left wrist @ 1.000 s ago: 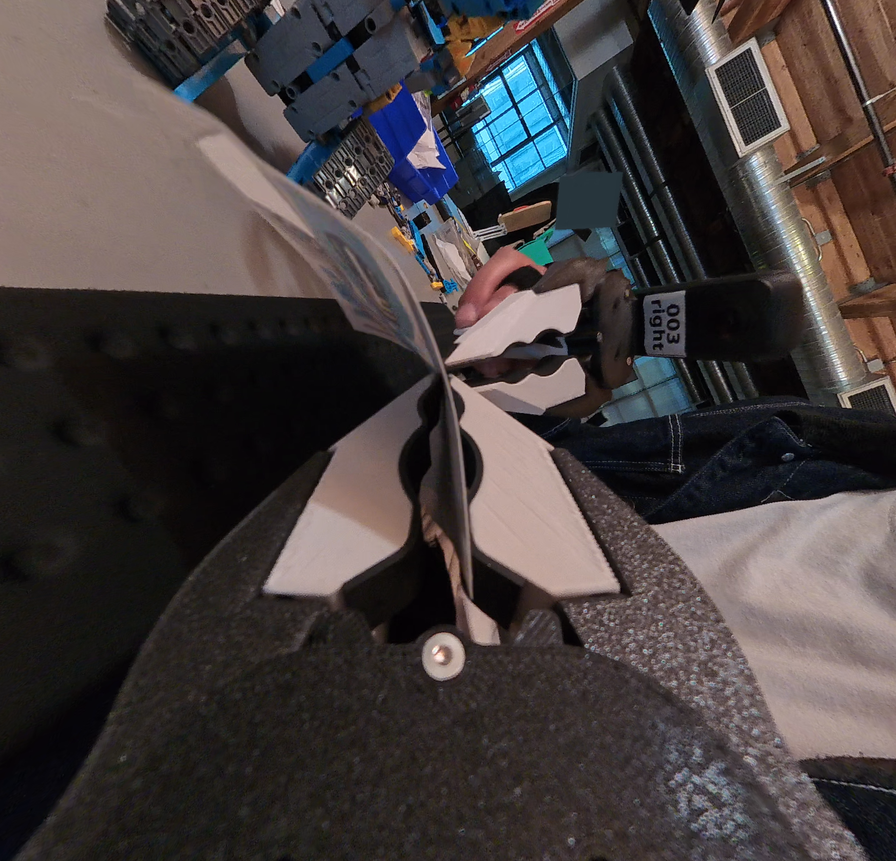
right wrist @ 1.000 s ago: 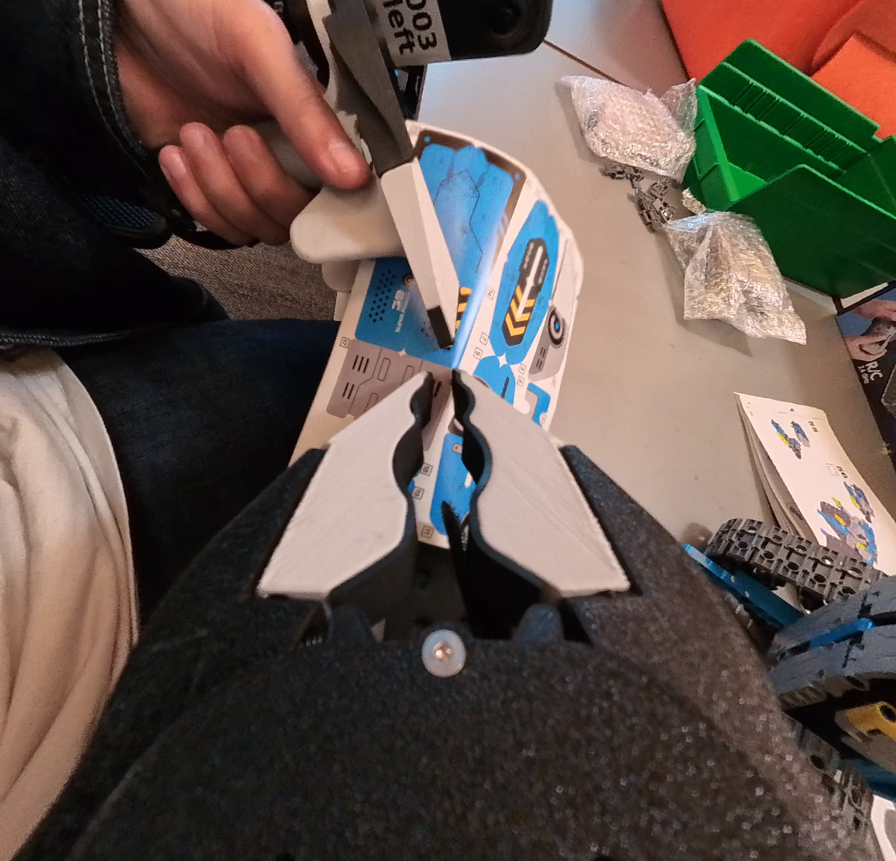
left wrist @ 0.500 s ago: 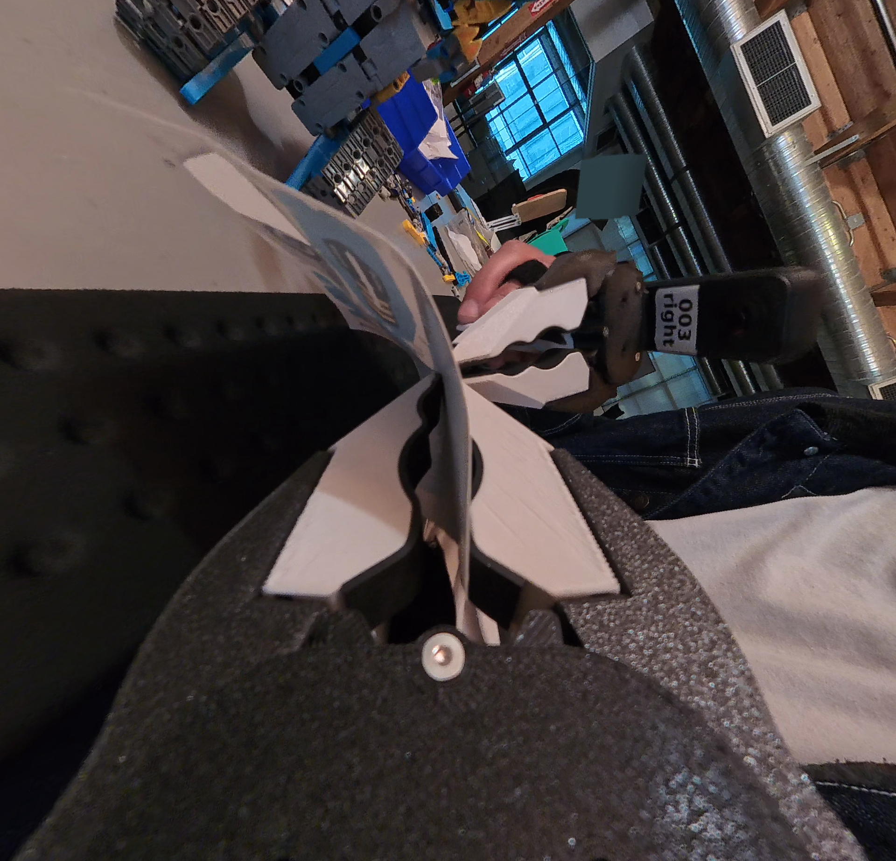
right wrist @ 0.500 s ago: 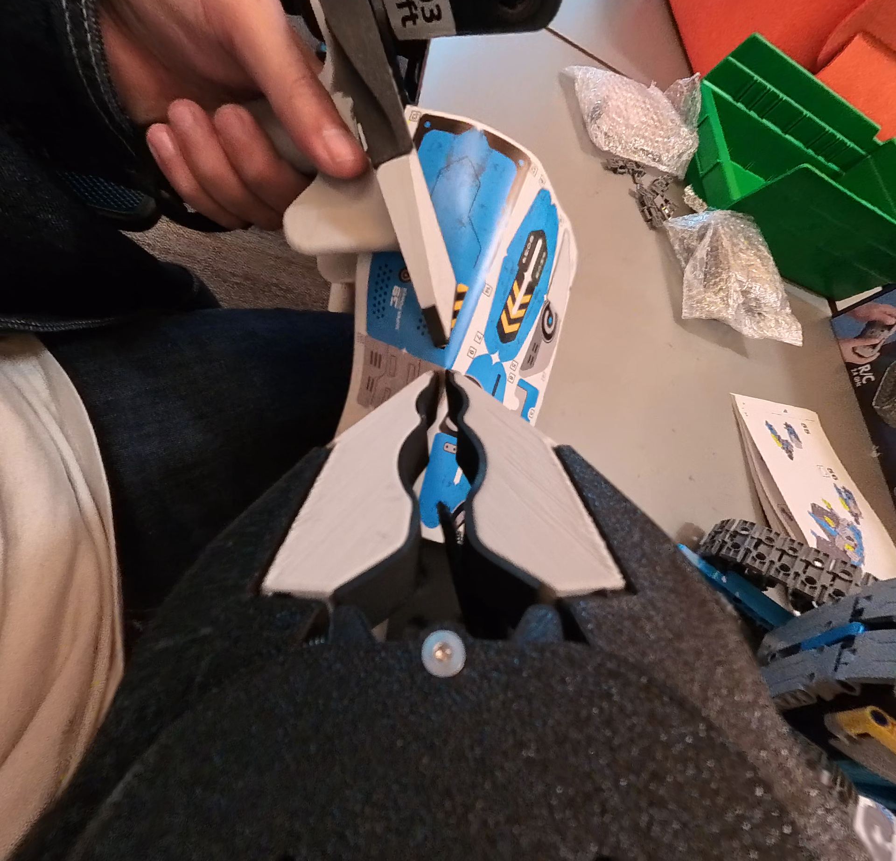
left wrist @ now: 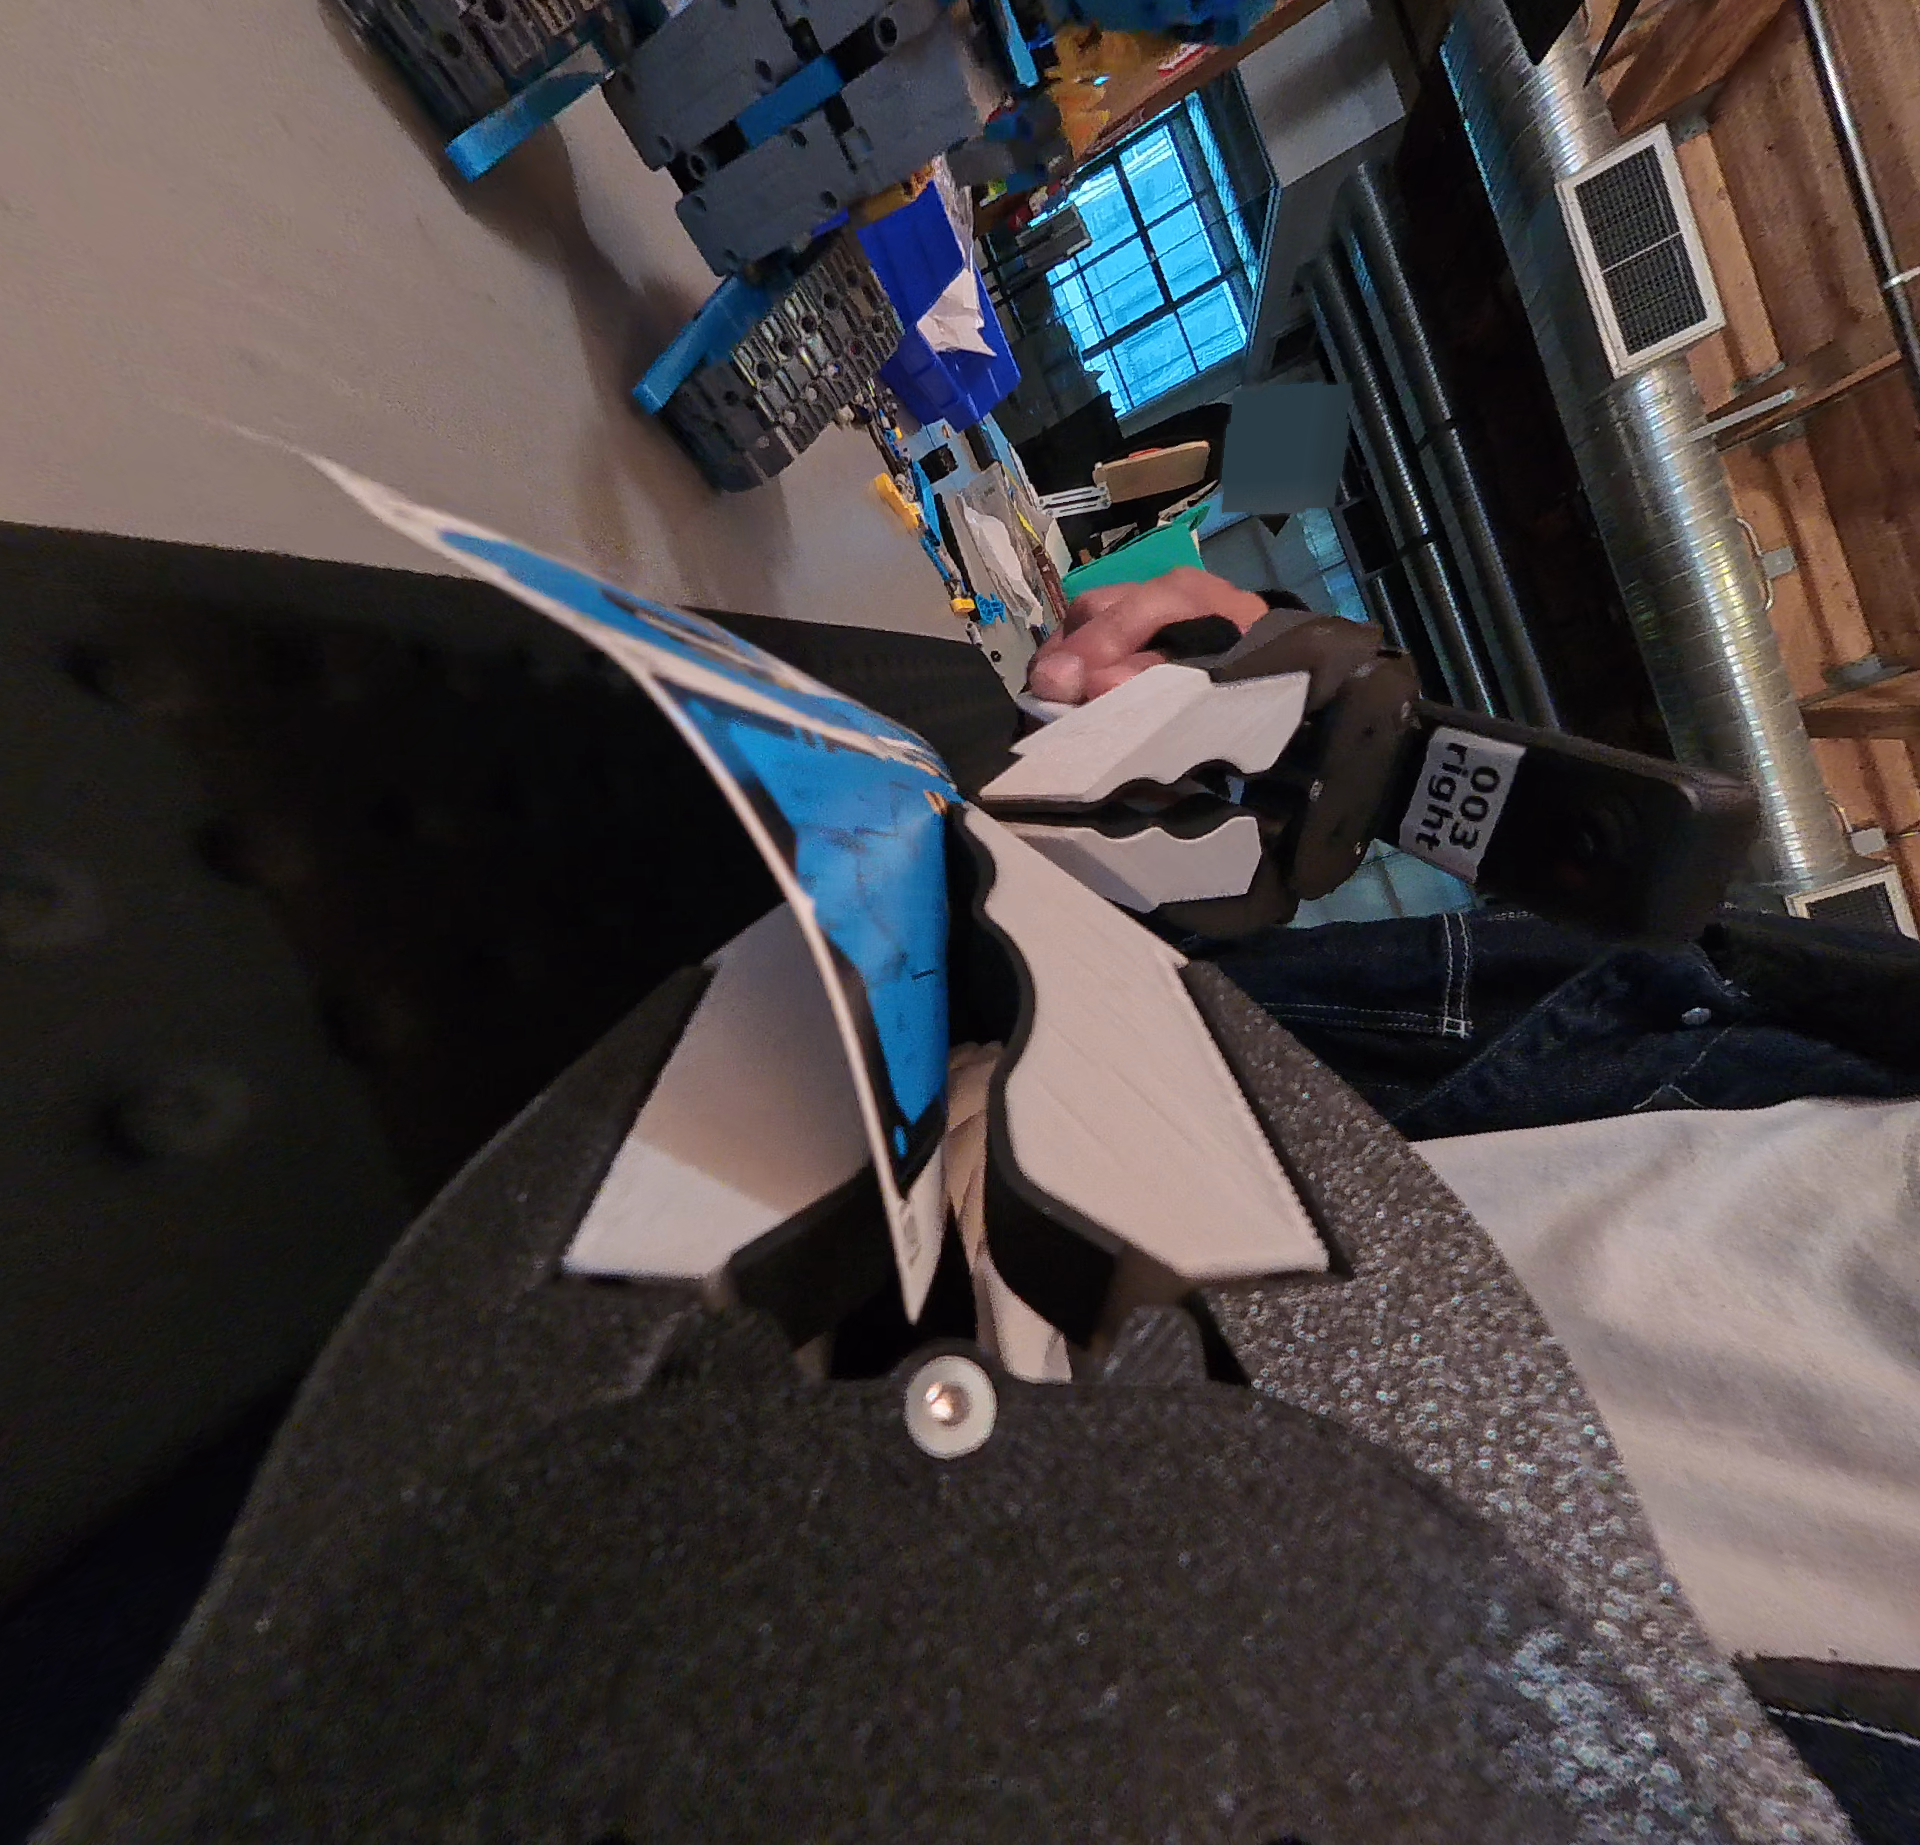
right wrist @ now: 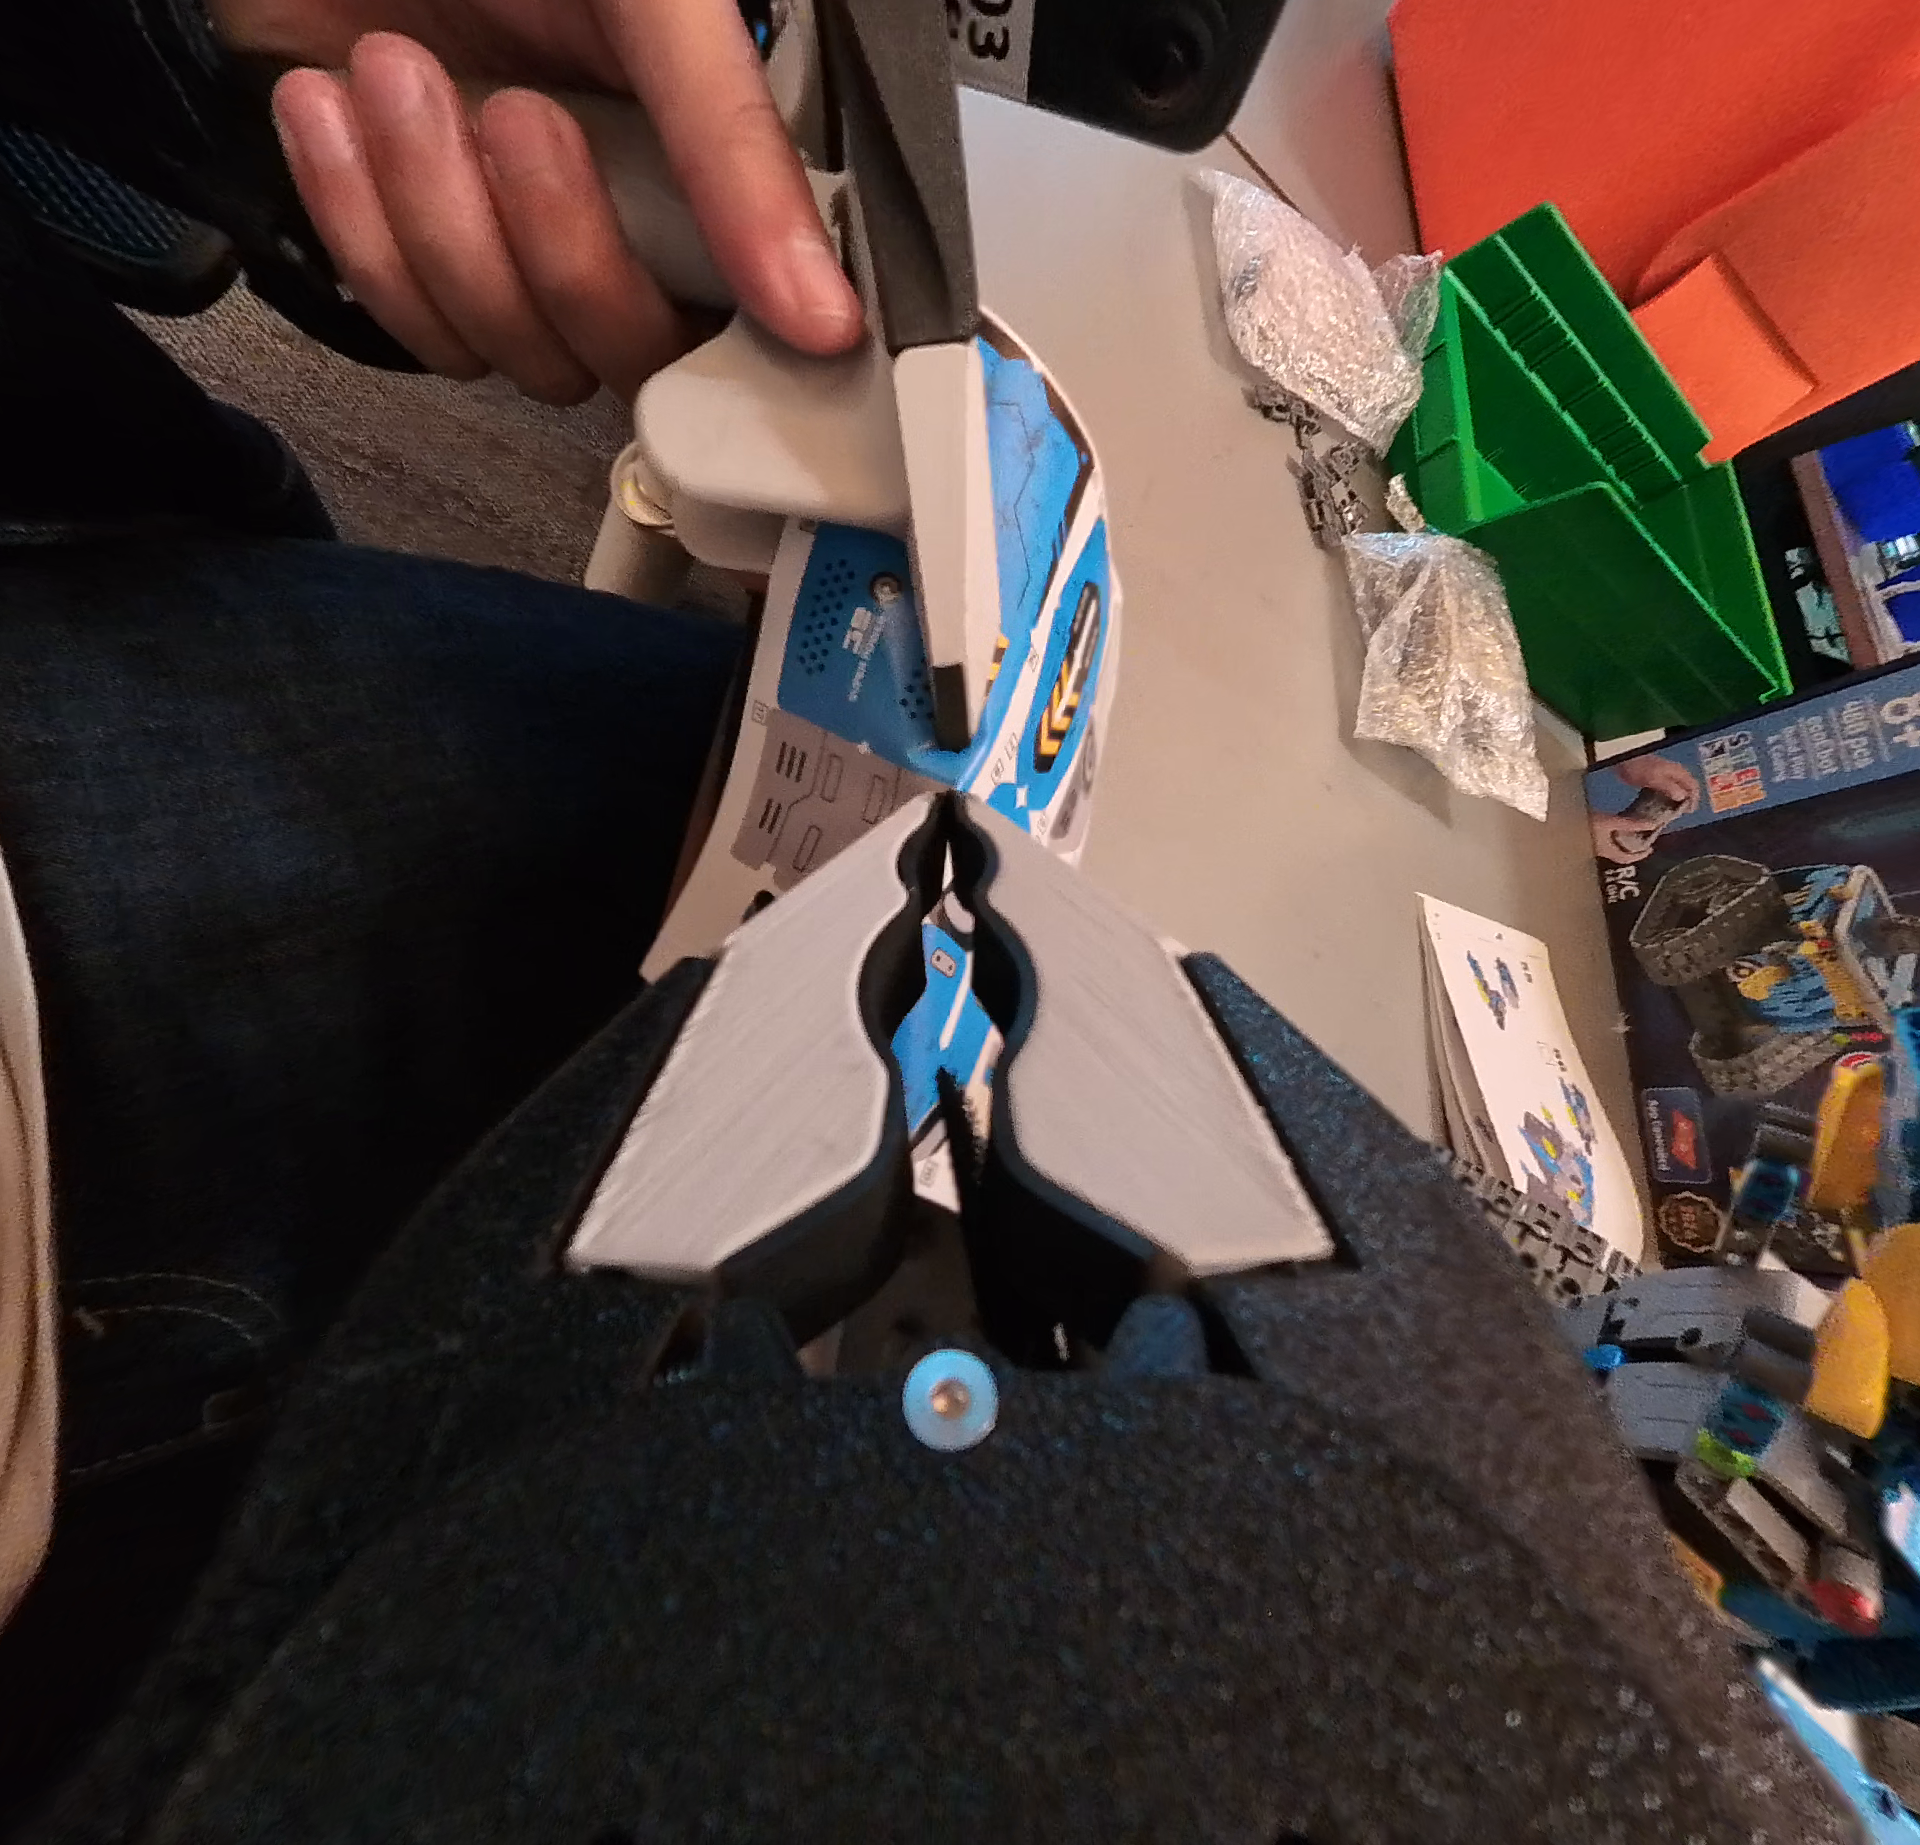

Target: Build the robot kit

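A sticker sheet (right wrist: 1055, 642) with blue, grey and yellow shapes is held in the air over the person's lap, at the table edge. My left gripper (left wrist: 935, 845) is shut on the sheet (left wrist: 847, 865), which bends left over its left finger. In the right wrist view the left gripper (right wrist: 951, 725) comes down from above, held by a hand (right wrist: 540, 206). My right gripper (right wrist: 948, 808) is shut, its tips pinching the sheet just below the left gripper's tips; a blue strip shows between its fingers. It also shows in the left wrist view (left wrist: 997, 803).
On the grey table (right wrist: 1226, 652) lie two bubble-wrap bags (right wrist: 1444, 652), green bins (right wrist: 1590, 424), orange foam (right wrist: 1662, 133), a booklet (right wrist: 1507, 1047), a printed box (right wrist: 1766, 860) and a grey-blue tracked brick model (left wrist: 790, 112). The person's denim leg (right wrist: 364, 860) is at the left. My two grippers' fingertips are within a few centimetres of each other. The grey-blue tracked brick model (left wrist: 790, 112) is about 20 cm from both grippers' fingertips.
The sheet has bent and turned, so its blue face now shows in the left wrist view. The right gripper has moved up to the left gripper's tips and closed fully on the sheet.
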